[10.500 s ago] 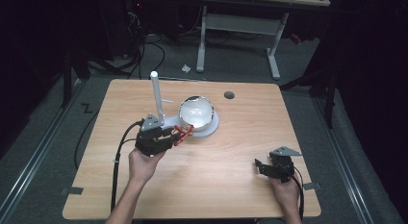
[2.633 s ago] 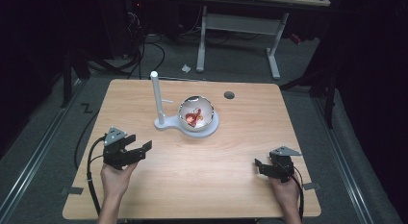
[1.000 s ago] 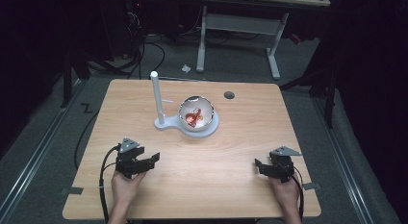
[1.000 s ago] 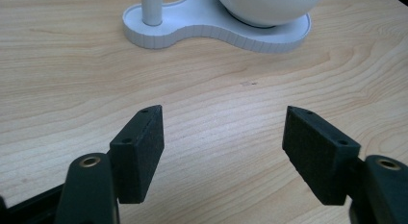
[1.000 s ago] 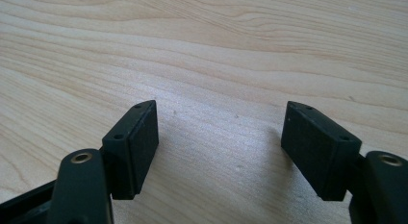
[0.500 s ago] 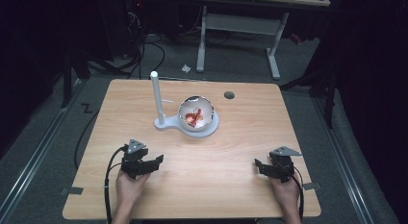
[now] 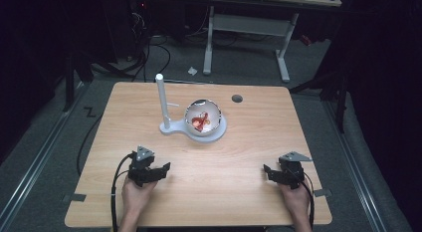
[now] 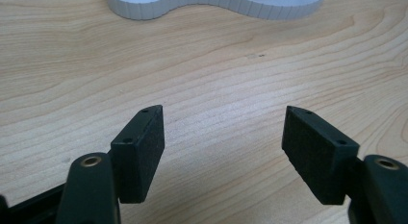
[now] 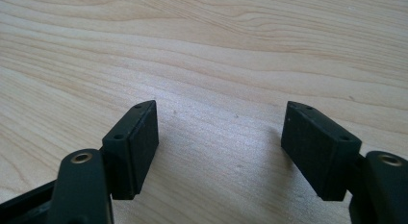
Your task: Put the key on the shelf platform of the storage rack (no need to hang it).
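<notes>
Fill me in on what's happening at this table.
A person sits at a wooden table with a two-jaw gripper in each hand. The left gripper and the right gripper both rest near the table's near edge, jaws open and holding nothing. Farther back stands a white stand with an upright post and a bowl holding something red. Neither gripper touches it.

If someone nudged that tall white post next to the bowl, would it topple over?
Probably not easily. The white post rises from a broad flat white base that also carries the bowl, so its footing looks wide. A push high up seems likelier to slide the whole stand on the smooth wooden table than tip it. It looks like stiff plastic.
</notes>
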`<move>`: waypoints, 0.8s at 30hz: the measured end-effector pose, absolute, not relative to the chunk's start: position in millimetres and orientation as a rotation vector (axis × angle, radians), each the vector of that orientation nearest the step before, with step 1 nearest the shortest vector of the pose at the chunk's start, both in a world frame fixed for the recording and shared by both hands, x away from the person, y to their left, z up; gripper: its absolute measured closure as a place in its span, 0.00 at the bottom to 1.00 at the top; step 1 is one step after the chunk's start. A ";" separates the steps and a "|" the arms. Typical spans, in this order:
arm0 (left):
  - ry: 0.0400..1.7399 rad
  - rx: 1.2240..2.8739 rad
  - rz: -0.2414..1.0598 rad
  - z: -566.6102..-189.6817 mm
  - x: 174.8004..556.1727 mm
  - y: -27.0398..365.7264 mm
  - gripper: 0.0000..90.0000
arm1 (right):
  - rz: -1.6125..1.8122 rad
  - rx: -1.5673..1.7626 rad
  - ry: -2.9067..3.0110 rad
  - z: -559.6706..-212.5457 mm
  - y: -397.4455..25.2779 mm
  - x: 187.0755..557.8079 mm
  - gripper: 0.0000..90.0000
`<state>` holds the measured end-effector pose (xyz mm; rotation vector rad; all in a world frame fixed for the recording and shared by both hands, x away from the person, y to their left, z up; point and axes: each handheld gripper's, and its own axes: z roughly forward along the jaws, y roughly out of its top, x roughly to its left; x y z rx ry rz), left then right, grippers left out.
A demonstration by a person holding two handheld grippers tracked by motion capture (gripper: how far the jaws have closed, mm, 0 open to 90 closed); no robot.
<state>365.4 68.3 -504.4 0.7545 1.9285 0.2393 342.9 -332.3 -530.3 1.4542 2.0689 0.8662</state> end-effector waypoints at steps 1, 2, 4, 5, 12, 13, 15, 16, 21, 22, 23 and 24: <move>1.938 0.743 0.240 -504.8 365.7 67.0 0.36 | 0.866 1.452 2.069 -530.3 -332.4 342.9 0.33; 1.937 0.742 0.248 -505.7 366.1 66.7 0.35 | 0.866 1.453 2.069 -530.3 -332.3 342.9 0.33; 1.933 0.744 0.252 -507.2 366.7 66.4 0.35 | 0.866 1.453 2.069 -530.3 -332.3 342.9 0.33; 1.931 0.747 0.261 -508.4 367.2 66.5 0.35 | 0.865 1.453 2.069 -530.3 -332.3 342.9 0.33; 1.939 0.752 0.287 -515.8 368.9 61.9 0.35 | 0.865 1.453 2.069 -530.3 -332.2 342.9 0.33; 1.933 0.763 0.291 -516.8 368.9 62.2 0.35 | 0.865 1.452 2.069 -530.3 -332.3 342.9 0.33; 1.939 0.756 0.292 -517.9 369.0 61.4 0.35 | 0.865 1.452 2.069 -530.3 -332.3 342.9 0.33; 1.937 0.755 0.295 -518.6 369.1 61.2 0.35 | 0.865 1.452 2.069 -530.3 -332.2 342.9 0.33; 1.937 0.756 0.306 -521.7 369.6 58.8 0.35 | 0.865 1.452 2.069 -530.3 -332.2 342.9 0.33; 1.938 0.753 0.306 -522.1 369.8 58.3 0.35 | 0.865 1.453 2.069 -530.3 -332.2 342.9 0.33; 1.937 0.757 0.313 -522.8 370.1 58.1 0.35 | 0.865 1.453 2.069 -530.3 -332.2 342.9 0.33; 1.935 0.762 0.312 -523.3 370.1 57.7 0.34 | 0.865 1.452 2.069 -530.3 -332.2 342.9 0.33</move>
